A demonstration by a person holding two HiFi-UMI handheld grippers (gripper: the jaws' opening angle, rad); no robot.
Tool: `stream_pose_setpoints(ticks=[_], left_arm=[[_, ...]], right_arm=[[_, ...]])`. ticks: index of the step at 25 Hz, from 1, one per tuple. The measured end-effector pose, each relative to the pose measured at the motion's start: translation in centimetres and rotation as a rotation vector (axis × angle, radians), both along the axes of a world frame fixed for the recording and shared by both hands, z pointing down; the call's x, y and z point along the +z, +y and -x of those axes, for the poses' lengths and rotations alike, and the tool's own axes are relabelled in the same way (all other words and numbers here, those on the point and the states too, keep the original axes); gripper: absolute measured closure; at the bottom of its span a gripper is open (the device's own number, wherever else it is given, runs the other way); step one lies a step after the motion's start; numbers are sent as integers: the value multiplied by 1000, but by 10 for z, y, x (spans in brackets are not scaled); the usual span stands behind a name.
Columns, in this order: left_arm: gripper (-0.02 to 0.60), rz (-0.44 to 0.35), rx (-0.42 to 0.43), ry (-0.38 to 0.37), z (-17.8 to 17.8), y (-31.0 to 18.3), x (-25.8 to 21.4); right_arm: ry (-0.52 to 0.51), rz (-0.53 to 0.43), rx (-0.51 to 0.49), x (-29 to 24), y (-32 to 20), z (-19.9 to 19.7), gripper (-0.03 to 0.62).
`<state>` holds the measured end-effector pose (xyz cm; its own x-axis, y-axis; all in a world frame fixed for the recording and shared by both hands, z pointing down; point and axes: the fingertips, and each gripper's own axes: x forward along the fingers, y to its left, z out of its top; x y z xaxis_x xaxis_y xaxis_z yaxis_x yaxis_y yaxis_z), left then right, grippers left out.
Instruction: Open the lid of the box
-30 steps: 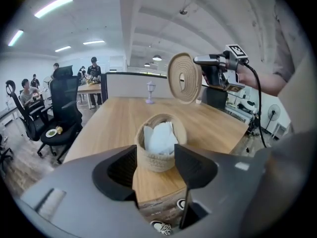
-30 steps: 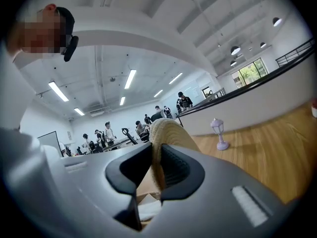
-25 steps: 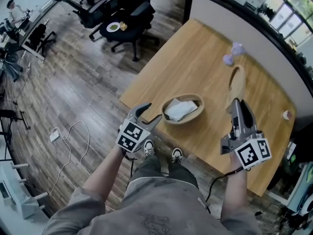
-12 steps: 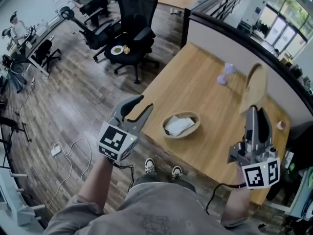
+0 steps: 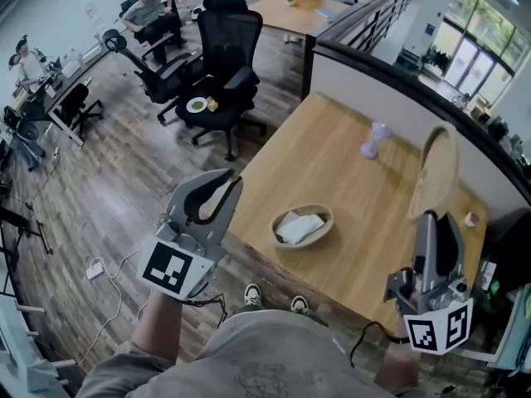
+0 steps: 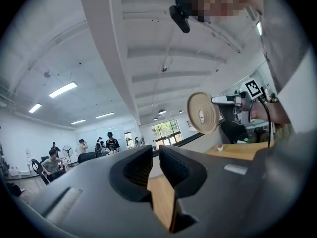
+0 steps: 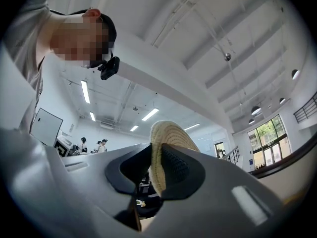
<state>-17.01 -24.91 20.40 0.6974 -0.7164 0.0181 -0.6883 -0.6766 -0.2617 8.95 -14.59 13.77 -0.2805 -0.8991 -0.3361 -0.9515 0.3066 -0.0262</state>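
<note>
Head view has us holding the lid [image 5: 438,172] high over the worktop [image 5: 332,152], well clear of the box [image 5: 327,216], which sits open near the front edge with a white cloth [image 5: 299,226] inside. Our right claw [image 5: 433,222] is clamped on the lid's rim alone. Our left claw [image 5: 222,191] has just been closing; its jaws stand nearly together with a thin gap, nothing between them. We judge the risk is the lid pivoting or slipping from that edge pinch and dropping onto the worktop.
</note>
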Motion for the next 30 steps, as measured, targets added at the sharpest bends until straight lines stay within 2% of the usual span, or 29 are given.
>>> stream_pose_setpoints(ticks=[3, 7, 15, 19, 24, 30], left_arm=[[543, -14, 15, 5, 0, 6, -5], [563, -38, -4, -19, 2, 5, 0], [580, 29, -22, -21, -3, 2, 18], [580, 37, -40, -12, 0, -1, 17], [580, 24, -102, 37, 11, -8, 9], [580, 31, -86, 30, 7, -6, 8]], right_arm=[[14, -2, 26, 2, 8, -1, 522], [44, 25, 30, 12, 10, 0, 522], [-1, 149, 2, 49, 0, 2, 523], [-12, 153, 0, 52, -5, -1, 522], [-18, 159, -3, 56, -7, -3, 522], [-25, 171, -9, 58, -7, -2, 522]])
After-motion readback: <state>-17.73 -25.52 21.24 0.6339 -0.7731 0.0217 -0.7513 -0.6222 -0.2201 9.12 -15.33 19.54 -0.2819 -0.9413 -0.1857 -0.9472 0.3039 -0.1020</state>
